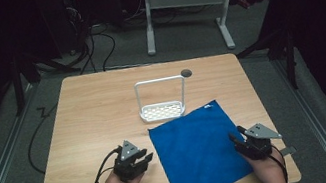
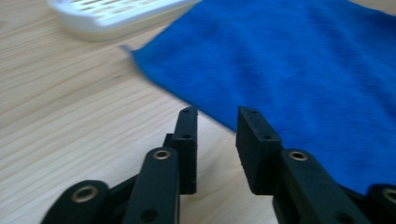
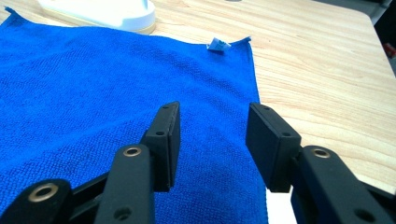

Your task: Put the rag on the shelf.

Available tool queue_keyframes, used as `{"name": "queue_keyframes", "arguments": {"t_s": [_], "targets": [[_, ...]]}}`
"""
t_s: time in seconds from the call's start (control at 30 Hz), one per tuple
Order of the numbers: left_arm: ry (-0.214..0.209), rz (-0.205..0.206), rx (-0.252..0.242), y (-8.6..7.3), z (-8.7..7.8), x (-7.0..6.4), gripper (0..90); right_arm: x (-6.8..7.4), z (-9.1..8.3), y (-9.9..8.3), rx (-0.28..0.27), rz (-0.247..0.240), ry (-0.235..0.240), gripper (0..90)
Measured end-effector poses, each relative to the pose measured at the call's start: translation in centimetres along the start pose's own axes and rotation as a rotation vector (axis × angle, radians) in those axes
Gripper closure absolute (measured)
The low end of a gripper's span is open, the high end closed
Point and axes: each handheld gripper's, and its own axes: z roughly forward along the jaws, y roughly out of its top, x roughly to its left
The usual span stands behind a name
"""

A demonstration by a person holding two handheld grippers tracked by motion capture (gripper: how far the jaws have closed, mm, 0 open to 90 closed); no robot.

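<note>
Both hand-held black grippers, left gripper (image 1: 133, 163) and right gripper (image 1: 250, 144), wait with jaws apart and empty beside the flat blue microfibre cloth (image 1: 199, 150), apparently ready to take its opposite edges, on the wooden desk (image 1: 94, 118) before the white plastic rack (image 1: 163, 111).

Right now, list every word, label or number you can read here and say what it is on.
No text can be read.
The blue cloth has a small white tag at its corner: too small and blurred to read.
The white rack shows no lettering.
</note>
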Motion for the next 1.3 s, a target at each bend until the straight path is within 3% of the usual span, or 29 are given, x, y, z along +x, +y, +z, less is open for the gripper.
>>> {"name": "queue_keyframes", "arguments": {"t_s": [0.03, 0.2, 0.33, 0.47, 0.73, 1.17, 1.3], "targets": [[-0.032, 0.012, 0.009, 0.2, 0.5, -1.1, 74.9, -0.1, 0.0, 0.0, 0.003, 0.013, 0.006, 57.2], [-0.077, 0.084, 0.066, 0.4, 1.8, -3.6, 87.0, -0.1, 0.0, 0.0, 0.003, 0.011, 0.013, 57.9], [-0.087, 0.129, 0.103, 0.3, 2.6, -4.8, 90.0, -0.1, 0.1, 0.0, 0.005, 0.005, 0.018, 58.0], [-0.09, 0.147, 0.134, 0.2, 3.2, -5.1, 90.0, -0.1, 0.1, 0.0, 0.009, 0.006, 0.02, 58.0], [-0.108, 0.133, 0.141, 0.1, 2.9, -4.5, 90.0, -0.1, 0.0, 0.0, 0.009, -0.002, 0.017, 57.3], [-0.093, 0.044, 0.158, -1.6, -0.2, -0.9, 90.0, 0.1, 0.3, 0.1, 0.007, -0.009, 0.023, 57.2], [-0.077, 0.033, 0.159, -2.0, -1.0, -0.3, 90.0, 0.3, 0.4, 0.1, 0.013, -0.01, 0.03, 57.4]]}}
